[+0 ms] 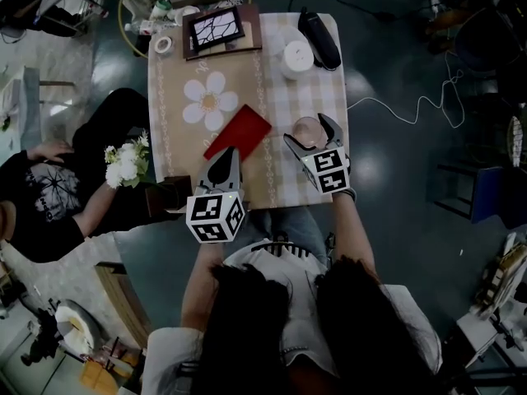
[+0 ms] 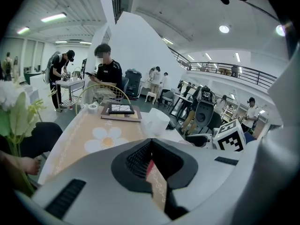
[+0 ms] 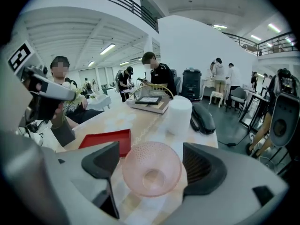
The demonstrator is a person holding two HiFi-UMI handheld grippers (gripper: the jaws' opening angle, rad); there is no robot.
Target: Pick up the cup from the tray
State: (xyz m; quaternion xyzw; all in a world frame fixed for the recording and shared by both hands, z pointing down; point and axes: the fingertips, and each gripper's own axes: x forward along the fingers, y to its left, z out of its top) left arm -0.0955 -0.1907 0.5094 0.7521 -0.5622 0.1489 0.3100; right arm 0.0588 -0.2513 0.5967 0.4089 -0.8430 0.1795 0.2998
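Two hand-held grippers hang over the near edge of a table (image 1: 247,81) covered with a checked cloth. Farthest out to the left of the left gripper (image 1: 225,155), a seated person's arm reaches towards a bunch of white flowers (image 1: 125,161) at the table's side. The left gripper's jaws are pressed together at their tips with nothing pinched between them. In the left gripper view only a sliver of red and tan cloth shows through the gap behind the tips (image 2: 151,142). Just ahead of those tips lies the red tray (image 1: 239,132), set at an angle on the cloth, with a printed daisy (image 1: 210,101) beyond it.

To the right of the tray and off it, the pink cup (image 1: 305,126) sits between the jaws of the right gripper (image 1: 307,132). Those jaws are spread wide, one on each side of the cup. In the right gripper view the cup (image 3: 151,168) fills most of the gap, with the pads just beside its rim. Whether they touch it cannot be told. The tray (image 3: 105,142) shows to this gripper's left. Well ahead of the right gripper stands a white cylinder (image 1: 297,57), and just to its right lies a black device (image 1: 319,38).
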